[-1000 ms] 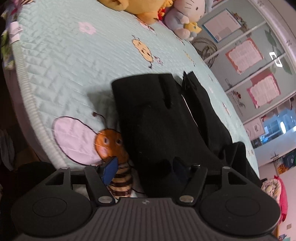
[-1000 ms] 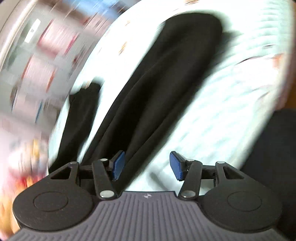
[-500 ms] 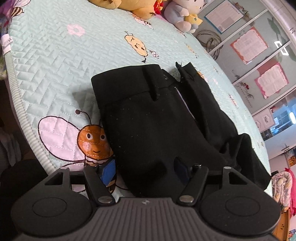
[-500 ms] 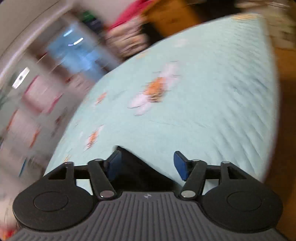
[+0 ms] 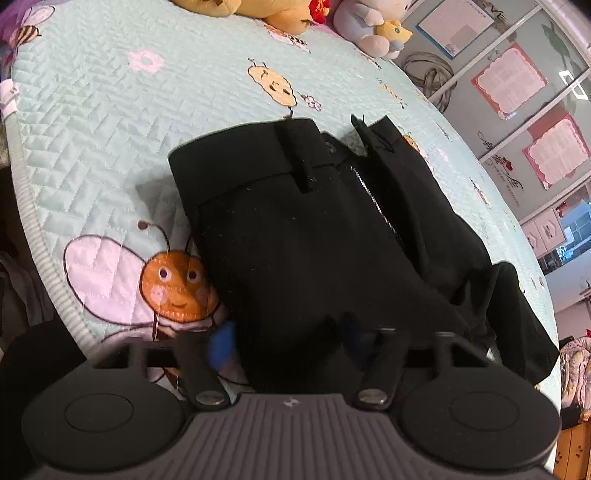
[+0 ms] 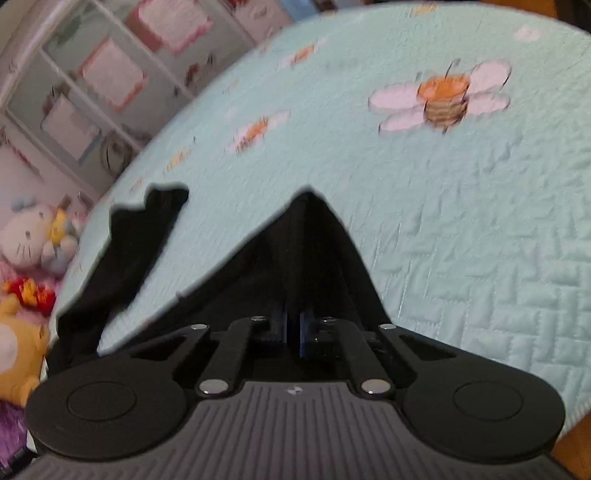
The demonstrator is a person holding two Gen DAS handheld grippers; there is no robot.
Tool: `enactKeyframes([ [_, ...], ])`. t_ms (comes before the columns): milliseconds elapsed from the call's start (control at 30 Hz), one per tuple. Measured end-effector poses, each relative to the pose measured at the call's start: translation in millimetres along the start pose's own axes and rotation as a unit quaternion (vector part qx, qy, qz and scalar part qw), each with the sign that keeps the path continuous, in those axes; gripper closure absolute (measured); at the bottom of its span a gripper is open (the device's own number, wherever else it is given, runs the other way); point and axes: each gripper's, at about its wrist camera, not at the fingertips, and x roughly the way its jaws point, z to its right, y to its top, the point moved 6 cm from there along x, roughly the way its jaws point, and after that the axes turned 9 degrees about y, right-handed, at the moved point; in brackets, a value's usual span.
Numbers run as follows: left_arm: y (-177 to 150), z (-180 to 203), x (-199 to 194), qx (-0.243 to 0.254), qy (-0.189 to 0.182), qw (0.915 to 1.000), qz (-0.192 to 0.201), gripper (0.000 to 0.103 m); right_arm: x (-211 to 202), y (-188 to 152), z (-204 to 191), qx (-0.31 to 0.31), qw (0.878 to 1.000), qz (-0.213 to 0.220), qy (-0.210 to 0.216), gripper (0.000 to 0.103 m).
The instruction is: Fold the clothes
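Black trousers (image 5: 314, 240) lie on the mint quilted bedspread (image 5: 92, 122), waistband and open zipper toward the far side. My left gripper (image 5: 288, 341) is open, its blue pads either side of the near edge of the trouser fabric, slightly blurred. In the right wrist view my right gripper (image 6: 293, 325) is shut on a peak of the black trousers (image 6: 310, 251), which rises as a tent from the bedspread (image 6: 461, 221). Another black part of the trousers (image 6: 136, 236) trails to the left.
Plush toys (image 5: 369, 22) sit along the far edge of the bed, also seen as plush toys (image 6: 29, 240) at left in the right wrist view. Wall panels with pink posters (image 5: 509, 77) stand beyond. The bed edge (image 5: 40, 258) drops off at the left.
My right gripper has gone from open to shut on a trouser end and swung across the bed. My left gripper shifted slightly, staying open over the trousers' near edge.
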Motion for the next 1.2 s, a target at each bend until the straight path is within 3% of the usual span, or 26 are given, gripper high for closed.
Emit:
enactKeyframes([
  [33, 4, 0, -6, -0.008, -0.013, 0.9999, 0.008, 0.078, -20, 9, -6, 0.009, 0.999, 0.039, 0.021, 0.100],
  [100, 14, -2, -17, -0.024, -0.044, 0.9985, 0.020, 0.083, -61, 26, -15, 0.022, 0.992, 0.111, 0.060, 0.101],
  [167, 24, -4, -25, -0.034, -0.061, 0.9970, 0.033, 0.083, -80, 32, -18, 0.008, 0.989, 0.135, 0.057, 0.102],
  [233, 30, -6, -22, -0.039, -0.062, 0.9968, 0.032, 0.081, -82, 24, -11, 0.013, 0.991, 0.126, 0.047, 0.102],
  [300, 27, -10, -10, -0.047, -0.050, 0.9976, 0.005, 0.079, -78, 12, -1, 0.023, 0.993, 0.106, 0.034, 0.101],
  [367, 16, -16, -5, -0.040, -0.034, 0.9986, -0.006, 0.071, -75, -1, 9, 0.033, 0.995, 0.086, 0.022, 0.100],
  [433, 12, -26, -6, -0.042, -0.030, 0.9986, -0.009, 0.050, -71, -13, 19, 0.043, 0.997, 0.066, 0.009, 0.098],
  [600, 13, -34, -5, -0.045, -0.026, 0.9986, -0.012, 0.042, -66, -39, 40, 0.065, 0.997, 0.026, -0.017, 0.093],
  [633, 13, -30, -5, -0.042, -0.027, 0.9987, -0.014, 0.039, -71, -35, 35, 0.060, 0.997, 0.037, -0.010, 0.088],
  [700, 13, -21, -4, -0.033, -0.034, 0.9987, -0.017, 0.037, -70, -22, 23, 0.050, 0.997, 0.055, -0.003, 0.050],
  [767, 9, -13, -3, -0.026, -0.037, 0.9988, -0.020, 0.037, -66, -7, 12, 0.040, 0.997, 0.070, 0.002, 0.037],
  [933, 2, -10, 0, -0.025, -0.035, 0.9987, -0.028, 0.037, -13, 9, 8, 0.024, 0.999, 0.026, -0.016, 0.038],
  [967, 2, -11, 0, -0.025, -0.035, 0.9987, -0.028, 0.037, -12, 8, 7, 0.023, 0.999, 0.028, -0.016, 0.043],
  [1033, 2, -12, 0, -0.026, -0.034, 0.9987, -0.028, 0.037, -12, 6, 7, 0.020, 0.999, 0.032, -0.017, 0.056],
  [1167, 3, -15, -1, -0.027, -0.032, 0.9987, -0.027, 0.037, -10, 2, 5, 0.014, 0.999, 0.041, -0.019, 0.098],
  [1200, 3, -15, -1, -0.028, -0.031, 0.9988, -0.027, 0.037, -10, 2, 4, 0.012, 0.999, 0.043, -0.020, 0.099],
])
